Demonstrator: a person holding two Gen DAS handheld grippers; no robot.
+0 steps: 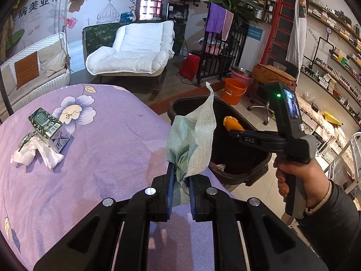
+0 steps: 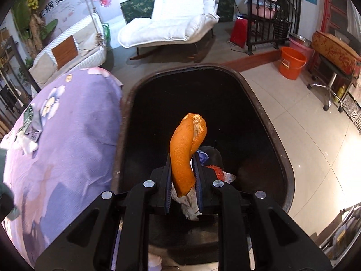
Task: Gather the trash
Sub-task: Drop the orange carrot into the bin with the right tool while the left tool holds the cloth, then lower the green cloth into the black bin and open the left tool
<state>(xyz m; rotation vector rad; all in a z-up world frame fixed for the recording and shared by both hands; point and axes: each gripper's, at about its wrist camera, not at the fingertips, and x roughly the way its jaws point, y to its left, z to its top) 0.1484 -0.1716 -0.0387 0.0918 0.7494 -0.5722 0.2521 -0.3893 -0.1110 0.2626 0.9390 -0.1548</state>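
My left gripper [image 1: 180, 176] tilts down at the near right edge of the purple floral tablecloth [image 1: 101, 153], jaws pinching a crumpled pale green paper napkin [image 1: 191, 140]. My right gripper [image 2: 182, 176], held in a hand [image 1: 302, 180], hangs over the black oval bin [image 2: 266, 117], jaws clamping a curled orange peel [image 2: 182, 153]. A green carton [image 1: 45, 124] and white tissues [image 1: 29, 153] lie far left.

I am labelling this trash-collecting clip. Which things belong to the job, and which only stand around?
Job: green tissue in left gripper; orange peel in right gripper; black bin; green carton and white tissues on the purple cloth.

Around: white lounge chair; orange bucket.
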